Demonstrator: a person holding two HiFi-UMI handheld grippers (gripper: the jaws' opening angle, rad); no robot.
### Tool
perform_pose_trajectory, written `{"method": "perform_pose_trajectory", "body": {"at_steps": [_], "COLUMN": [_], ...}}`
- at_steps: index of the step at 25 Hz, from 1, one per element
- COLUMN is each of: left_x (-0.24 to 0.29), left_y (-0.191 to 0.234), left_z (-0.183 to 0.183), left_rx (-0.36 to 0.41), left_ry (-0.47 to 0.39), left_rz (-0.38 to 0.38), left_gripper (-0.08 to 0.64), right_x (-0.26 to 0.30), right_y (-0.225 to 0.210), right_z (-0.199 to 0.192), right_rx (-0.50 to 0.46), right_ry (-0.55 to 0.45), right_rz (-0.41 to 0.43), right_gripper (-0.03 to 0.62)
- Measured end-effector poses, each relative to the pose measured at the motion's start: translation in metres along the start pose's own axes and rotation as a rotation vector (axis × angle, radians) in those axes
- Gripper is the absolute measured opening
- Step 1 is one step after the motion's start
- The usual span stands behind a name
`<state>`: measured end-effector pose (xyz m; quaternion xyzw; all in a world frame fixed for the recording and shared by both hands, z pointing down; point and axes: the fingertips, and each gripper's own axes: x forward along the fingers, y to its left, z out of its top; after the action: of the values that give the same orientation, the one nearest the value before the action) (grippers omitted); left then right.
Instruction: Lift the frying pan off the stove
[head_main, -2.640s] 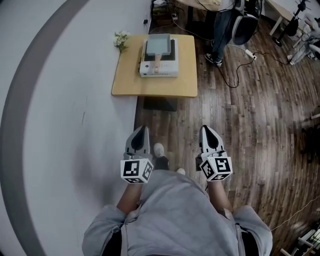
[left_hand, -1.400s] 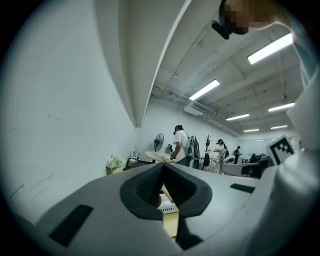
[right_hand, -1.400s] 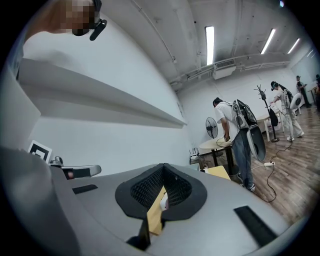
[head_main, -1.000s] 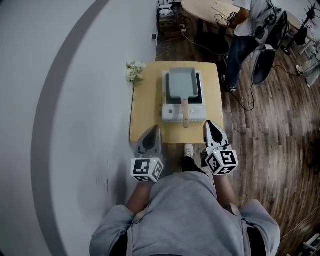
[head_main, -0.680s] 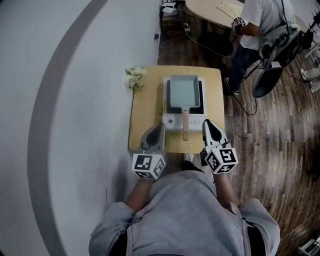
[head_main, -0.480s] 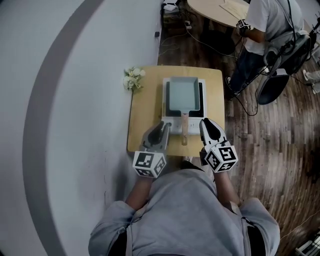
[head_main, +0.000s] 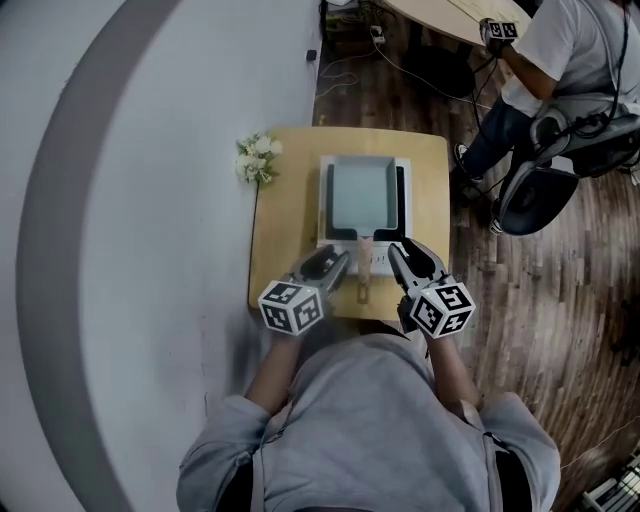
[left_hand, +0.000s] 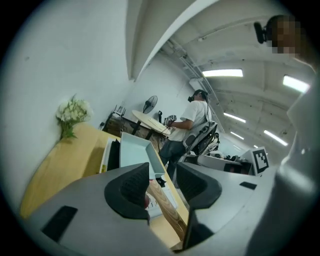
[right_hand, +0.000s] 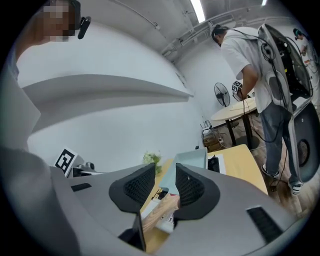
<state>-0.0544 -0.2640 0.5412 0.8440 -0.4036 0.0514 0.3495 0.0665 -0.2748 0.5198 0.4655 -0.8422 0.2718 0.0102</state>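
Both left gripper (head_main: 337, 262) and right gripper (head_main: 399, 254) are flanking the handle (head_main: 364, 272) of the frying pan (head_main: 362, 190), jaws just opening part-way, holding nothing; pan still sitting on stove (head_main: 404, 190).

Brightness: all three views are evenly and brightly lit by indoor light, with muted colour.
Source: ceiling strip lights (left_hand: 222, 73) glow overhead in the left gripper view; another ceiling strip (right_hand: 196, 9) shows at the top of the right gripper view.
Glare: the strips burn out to plain white; the frying pan (head_main: 362, 192) looks matte, without a hot spot.
Shadows: soft and faint; a dim patch lies on the white wall (head_main: 150, 200) just beside the near corner of the table (head_main: 285, 210).
Distortion: strong fisheye; the grey band (head_main: 45, 250) bows, and both gripper views sit inside a black round border.
Focus: the head view is crisp at centre; the gripper views turn softer toward their edges.
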Motion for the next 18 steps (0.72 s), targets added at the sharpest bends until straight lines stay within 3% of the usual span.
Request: {"method": "perform_pose_trajectory", "body": {"at_steps": [7, 18], "left_x": [0.033, 0.070], "left_y": [0.019, 0.031], "left_z": [-0.034, -0.065], "left_rx": [-0.258, -0.447], "left_ry": [0.153, 0.338], "left_rz": [-0.116, -0.239], "left_gripper": [0.195, 0.233], "right_x": [0.010, 0.013], "right_y": [-0.010, -0.017], "right_z": [-0.028, -0.053], "right_rx": [0.068, 0.098], "right_ry": [0.093, 0.143], "right_rz": [0.054, 0.117], "right_gripper": [0.118, 0.135]}}
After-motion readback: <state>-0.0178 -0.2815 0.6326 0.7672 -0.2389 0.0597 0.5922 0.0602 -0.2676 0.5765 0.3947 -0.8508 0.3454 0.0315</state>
